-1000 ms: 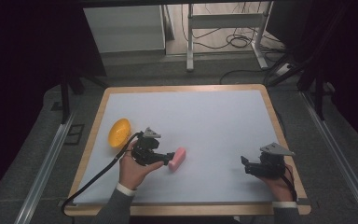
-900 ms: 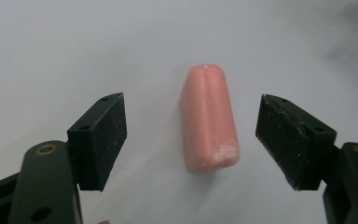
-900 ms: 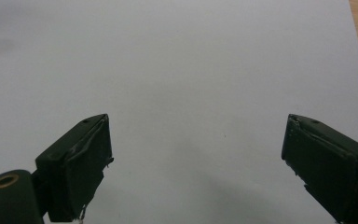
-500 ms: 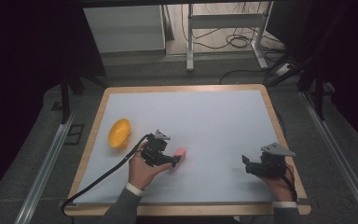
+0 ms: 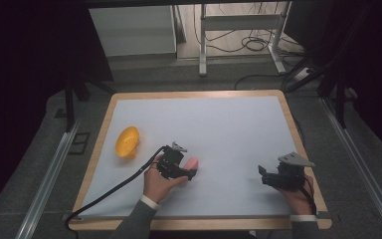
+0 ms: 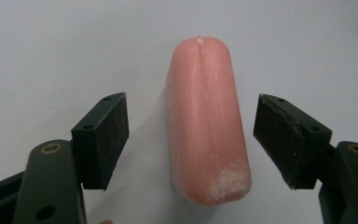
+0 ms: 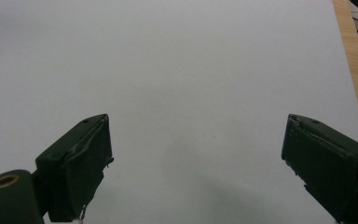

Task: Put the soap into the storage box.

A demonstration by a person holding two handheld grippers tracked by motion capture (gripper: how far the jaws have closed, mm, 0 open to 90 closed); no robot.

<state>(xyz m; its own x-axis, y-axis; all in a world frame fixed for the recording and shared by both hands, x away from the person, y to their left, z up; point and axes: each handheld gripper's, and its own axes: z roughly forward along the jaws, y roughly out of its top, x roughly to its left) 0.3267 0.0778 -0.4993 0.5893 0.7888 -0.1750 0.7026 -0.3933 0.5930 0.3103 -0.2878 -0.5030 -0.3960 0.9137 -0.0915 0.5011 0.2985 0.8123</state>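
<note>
You won't find any readable text, label, brand, number or sign anywhere in these views. Nothing you handle here carries lettering that can be made out.

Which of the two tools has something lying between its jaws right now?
The left tool: a pink sausage-shaped piece lies between its open jaws, untouched by the pads. The right tool has bare white table between its jaws.

A yellow bowl (image 5: 127, 142) lay on its side near the left edge of the white table (image 5: 238, 124). Beyond the table stood a white cabinet (image 5: 132, 30) and tangled cables (image 5: 251, 44).
</note>
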